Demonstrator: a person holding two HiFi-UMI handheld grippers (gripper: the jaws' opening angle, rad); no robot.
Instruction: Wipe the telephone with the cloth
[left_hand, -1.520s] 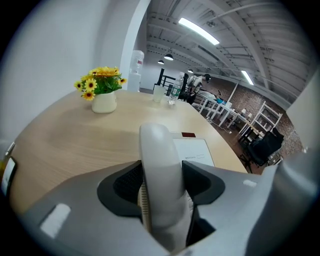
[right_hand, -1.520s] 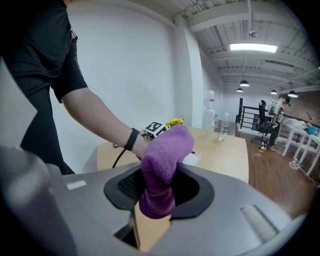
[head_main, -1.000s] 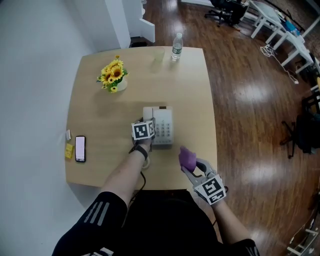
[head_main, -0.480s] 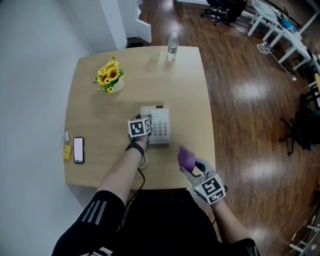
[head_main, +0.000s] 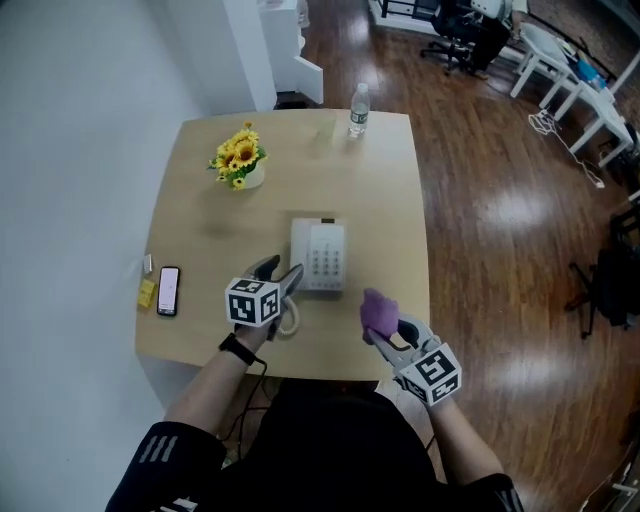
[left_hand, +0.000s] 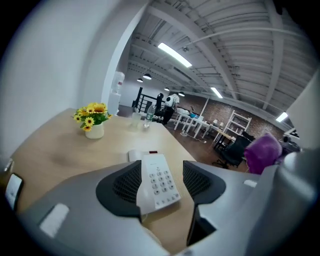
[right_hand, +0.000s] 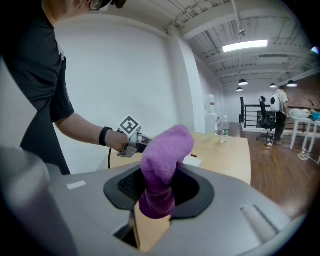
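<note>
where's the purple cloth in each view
Head view: cloth low, right of centre, right of the telephone.
Left gripper view: at the right edge, halfway up.
Right gripper view: dead centre, pinched between the jaws.
Shared landmark: the bottle at the table's far edge.

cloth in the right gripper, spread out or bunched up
Bunched up: the cloth stands as a wad, pinched in the right gripper.

left gripper (head_main: 280, 273) drew back from the telephone (head_main: 320, 256).
</note>
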